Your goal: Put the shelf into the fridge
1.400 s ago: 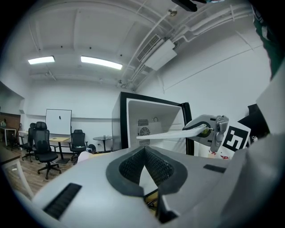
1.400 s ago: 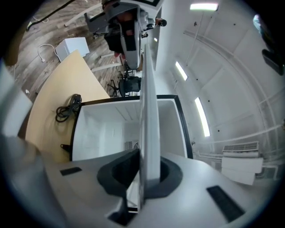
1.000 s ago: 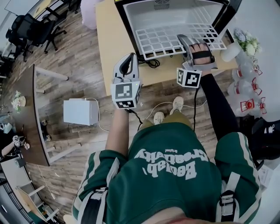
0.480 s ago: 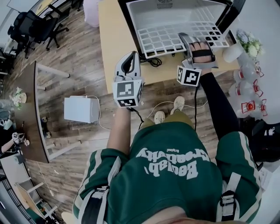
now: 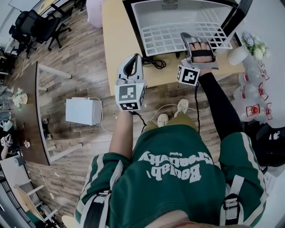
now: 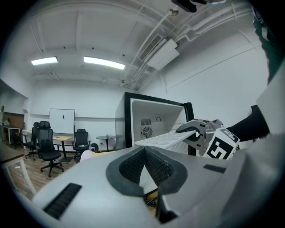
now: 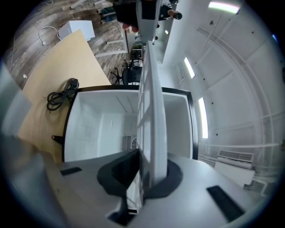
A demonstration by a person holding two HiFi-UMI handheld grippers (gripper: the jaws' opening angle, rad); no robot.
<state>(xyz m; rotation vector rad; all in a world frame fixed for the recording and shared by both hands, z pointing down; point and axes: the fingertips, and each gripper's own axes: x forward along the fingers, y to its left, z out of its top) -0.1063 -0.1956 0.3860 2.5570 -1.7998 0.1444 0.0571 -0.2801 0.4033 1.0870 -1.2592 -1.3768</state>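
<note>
Holding shelf (image 5: pixel 171 39) level by its near edge in clamped right fingers (image 7: pixel 118 171), long side across fridge (image 5: pixel 178 12) opening; left fingers (image 6: pixel 129 167) closed, empty.

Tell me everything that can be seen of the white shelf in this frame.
The shelf is a white grid rack, apparently coated wire, with a thicker front rim. It lies roughly level, partly inside the open fridge, with its near edge sticking out of the opening. The right gripper is clamped on that near edge toward its right end, the rim pinched between both pads. Whether the shelf rests on the fridge's side rails cannot be seen.
</note>
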